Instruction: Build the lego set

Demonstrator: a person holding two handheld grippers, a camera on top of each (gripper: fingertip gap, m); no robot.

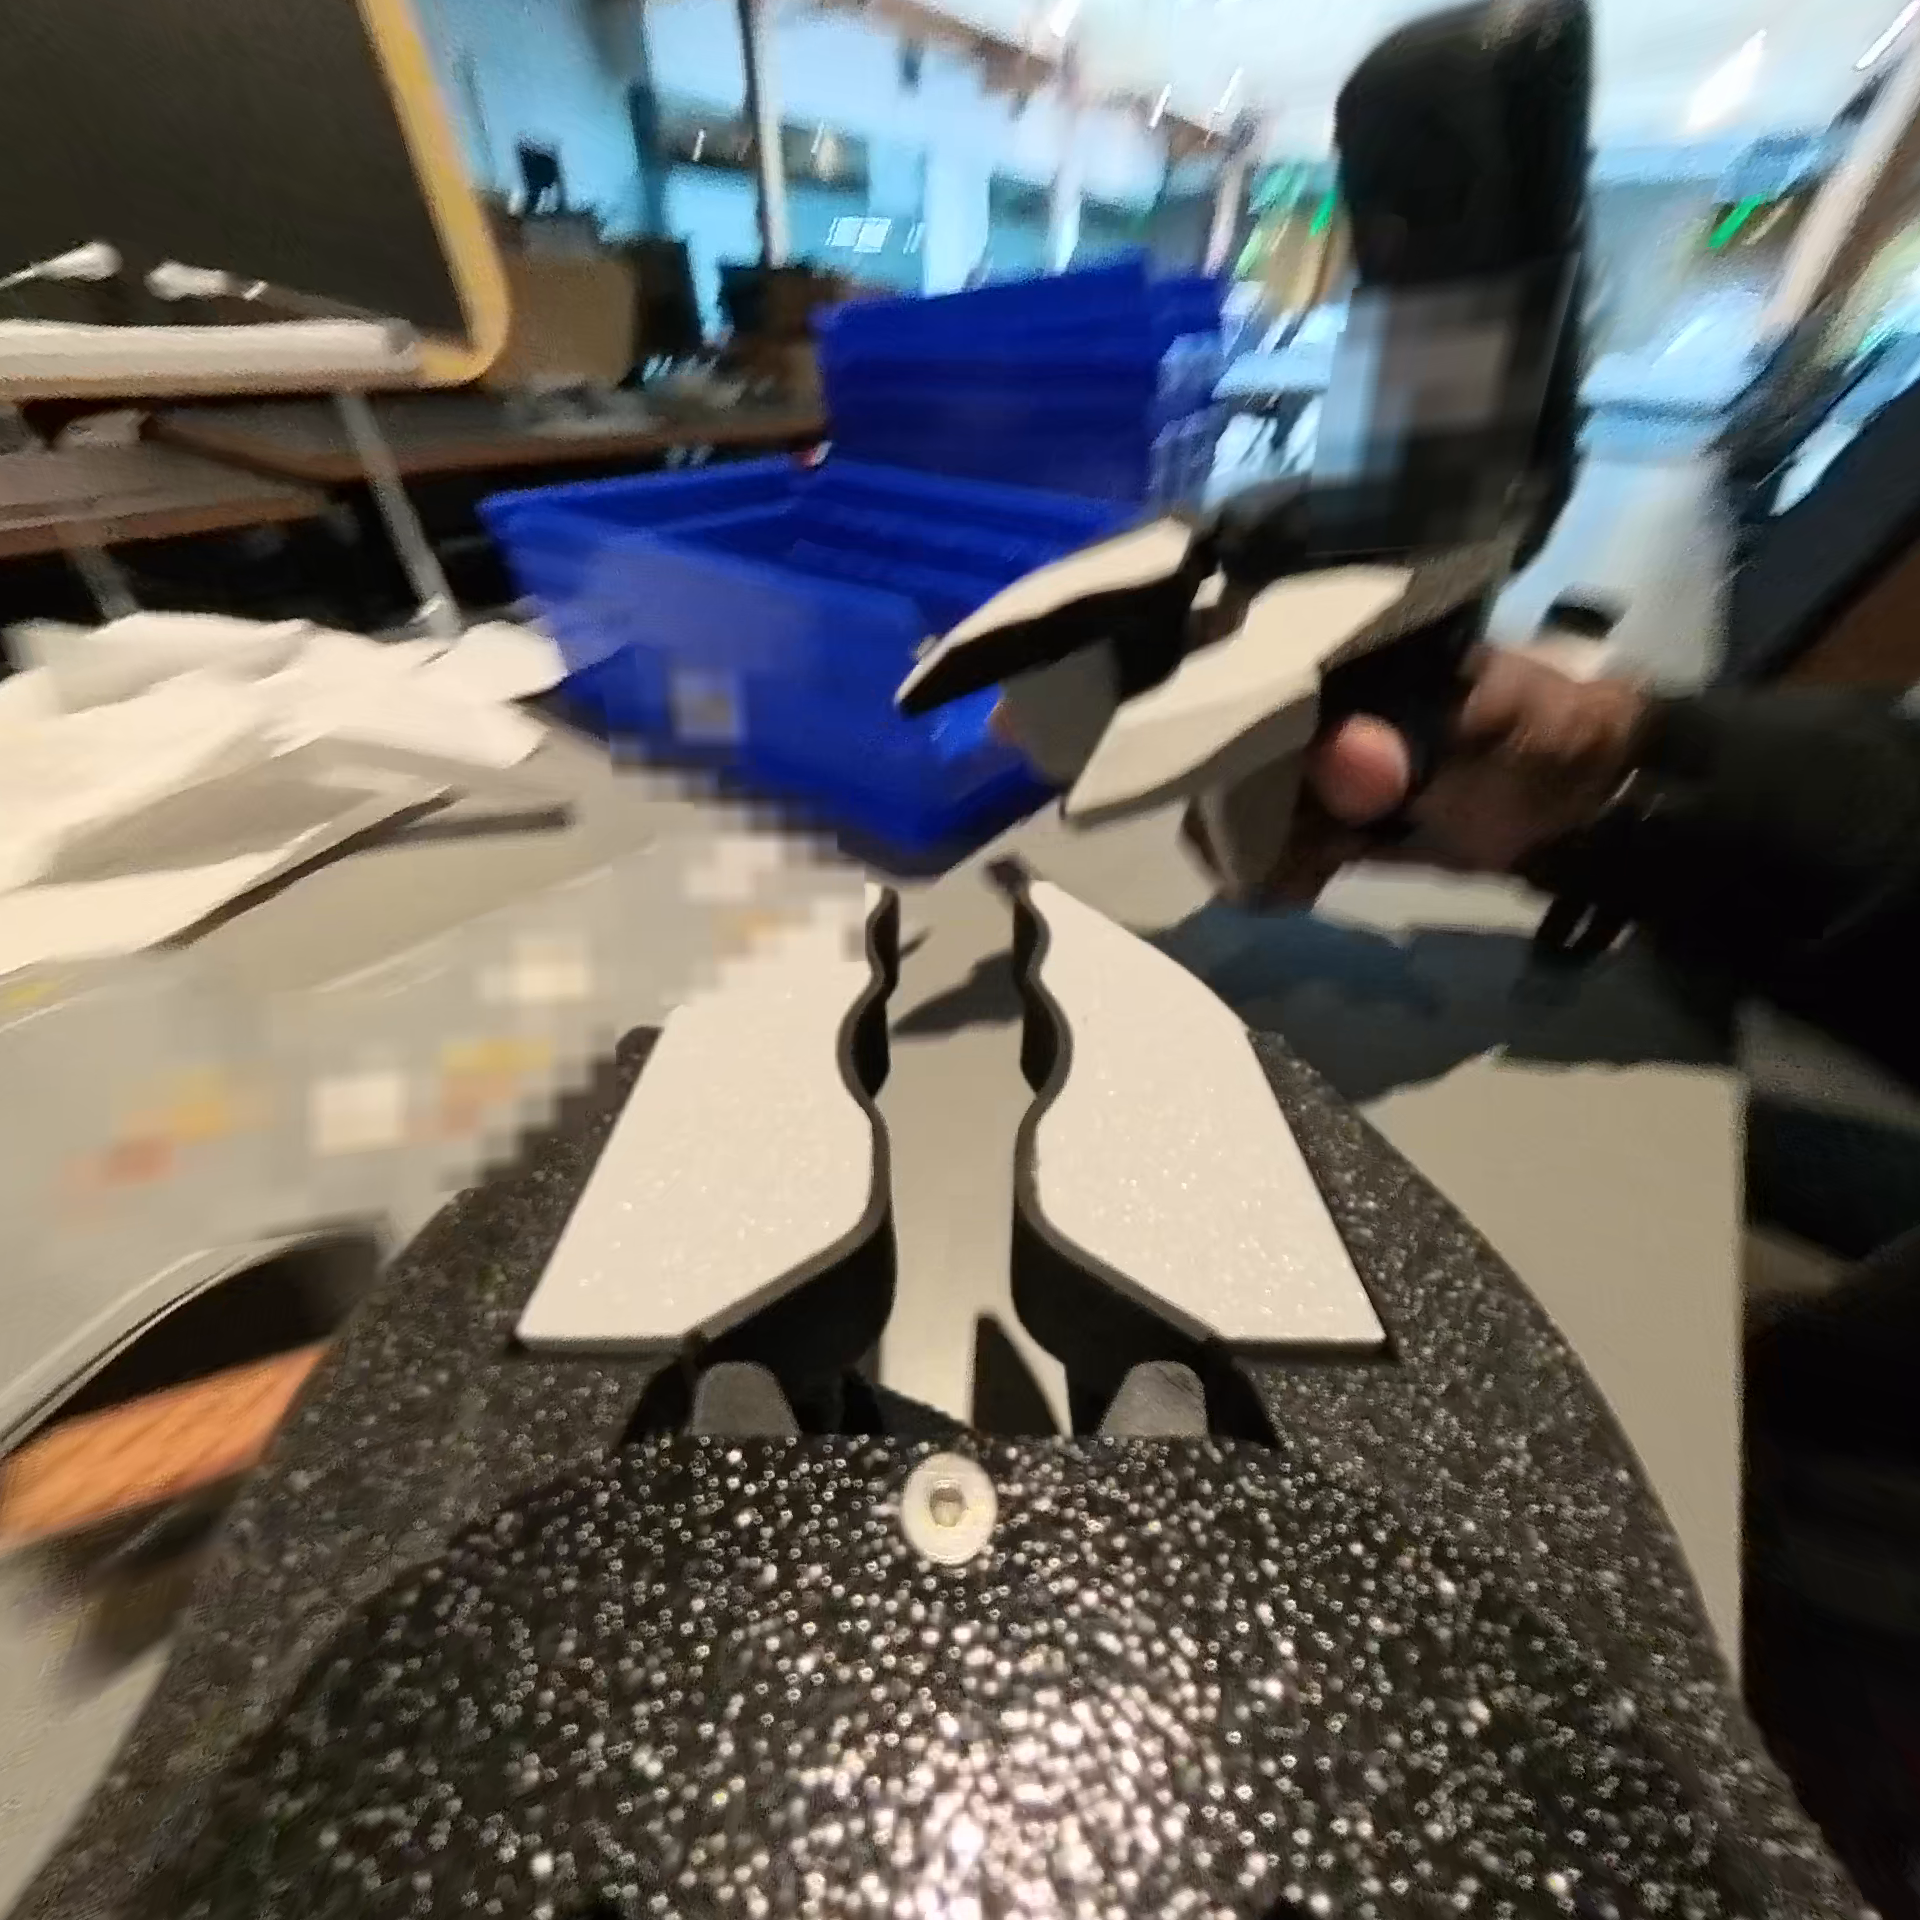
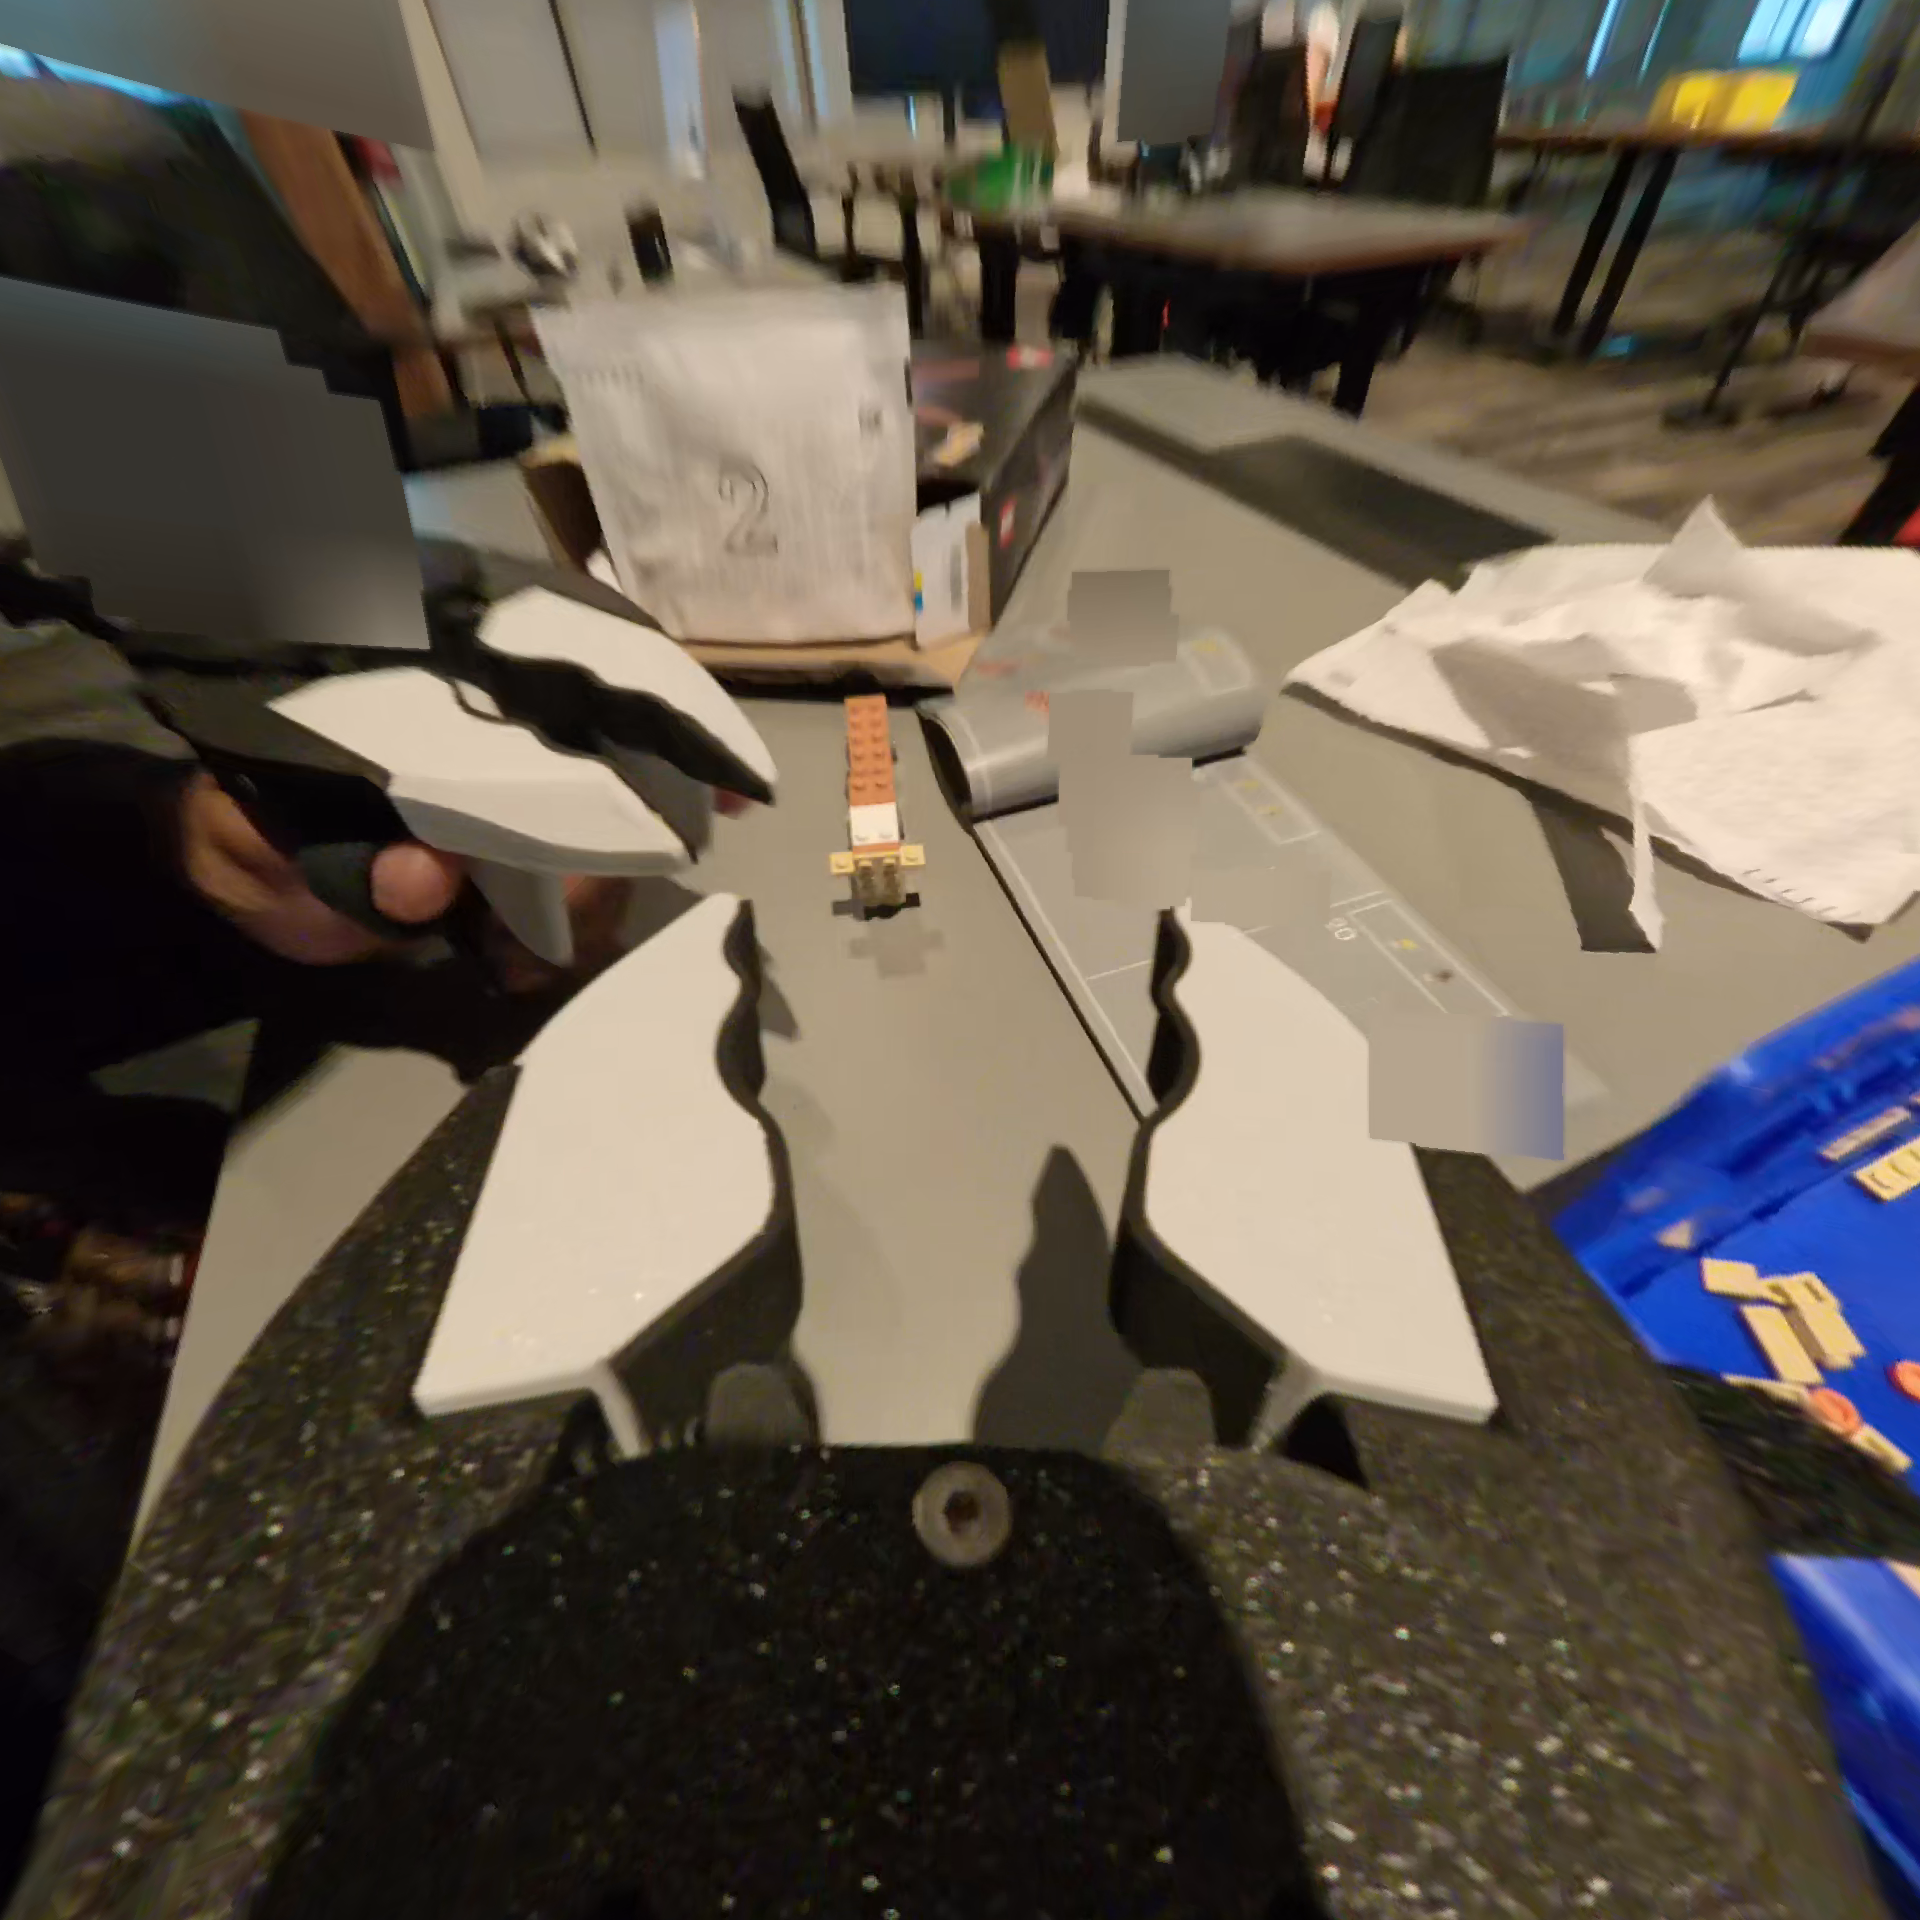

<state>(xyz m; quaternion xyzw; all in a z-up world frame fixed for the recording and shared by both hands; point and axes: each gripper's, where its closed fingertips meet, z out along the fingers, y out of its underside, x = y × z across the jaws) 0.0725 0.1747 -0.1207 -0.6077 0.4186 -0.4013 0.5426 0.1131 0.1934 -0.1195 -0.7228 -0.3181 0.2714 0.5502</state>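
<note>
The lego build (image 2: 871, 805) – a narrow strip of orange-brown bricks with a white and tan end – lies on the grey table (image 2: 914, 1091), straight ahead of our right gripper (image 2: 956, 935) and apart from its fingertips. The right jaws stand wide apart with nothing between them. Our left gripper (image 1: 948, 906) has a narrow gap between its fingers, and they too are empty; in the right wrist view it hovers just left of the build.

The blue bin (image 2: 1766, 1299) at the right holds loose tan and orange pieces. An open instruction booklet (image 2: 1143, 831) lies just right of the build, with crumpled white paper (image 2: 1662, 727) beyond it. A white bag (image 2: 743, 468) and a dark box (image 2: 1029, 468) stand behind the build – the table between the build and our right fingers is bare.
</note>
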